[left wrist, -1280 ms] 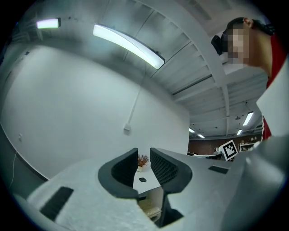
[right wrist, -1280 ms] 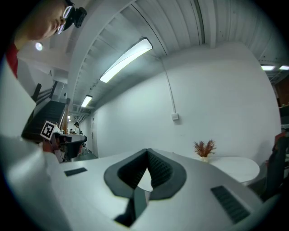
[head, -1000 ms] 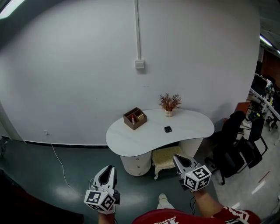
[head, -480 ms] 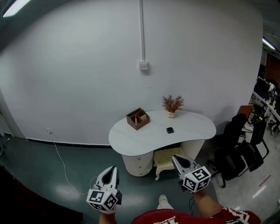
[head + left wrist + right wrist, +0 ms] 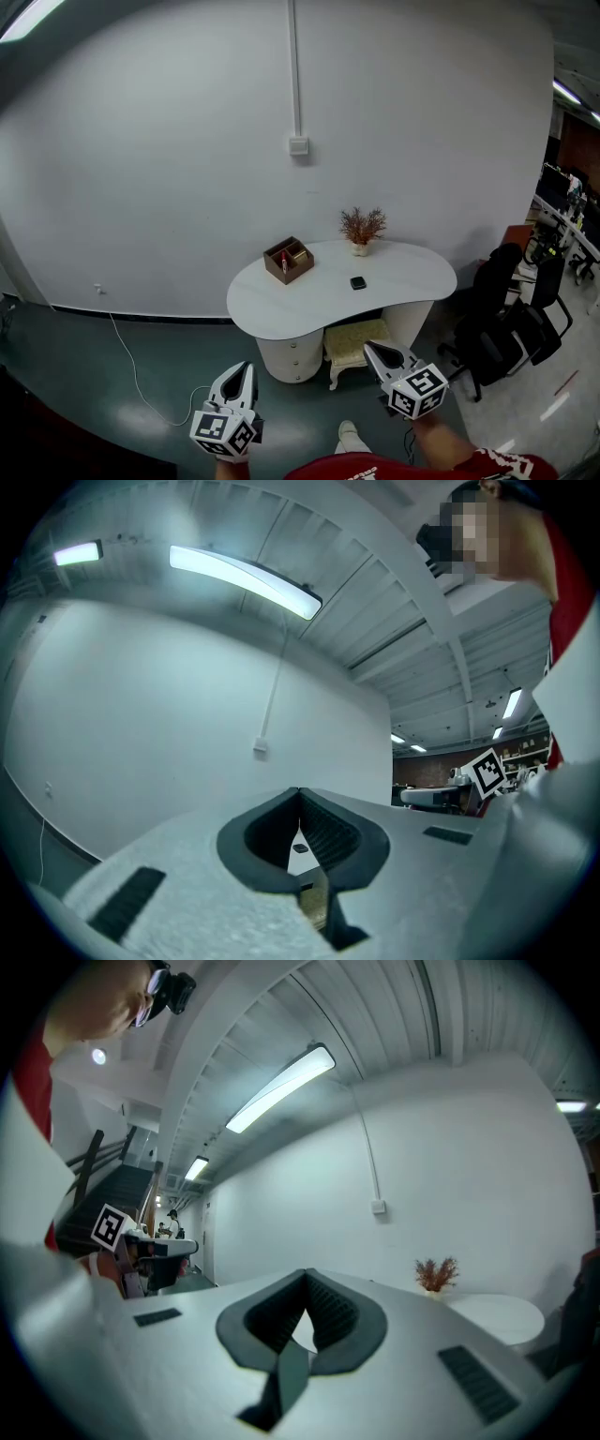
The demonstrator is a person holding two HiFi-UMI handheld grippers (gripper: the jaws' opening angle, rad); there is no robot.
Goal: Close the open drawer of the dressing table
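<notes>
Head view shows your left tool (image 5: 244,369) and right tool (image 5: 368,346) both clenched on nothing, near the white surface (image 5: 281,305), its drawers (image 5: 292,354) under its left end.

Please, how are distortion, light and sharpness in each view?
Head view: fisheye bends the wall into a dome; the table is sharp. Left gripper view: dark round edge, the lamp glares, the near jaws are soft. Right gripper view: same dark edge, bright lamp, the plant fairly sharp.
</notes>
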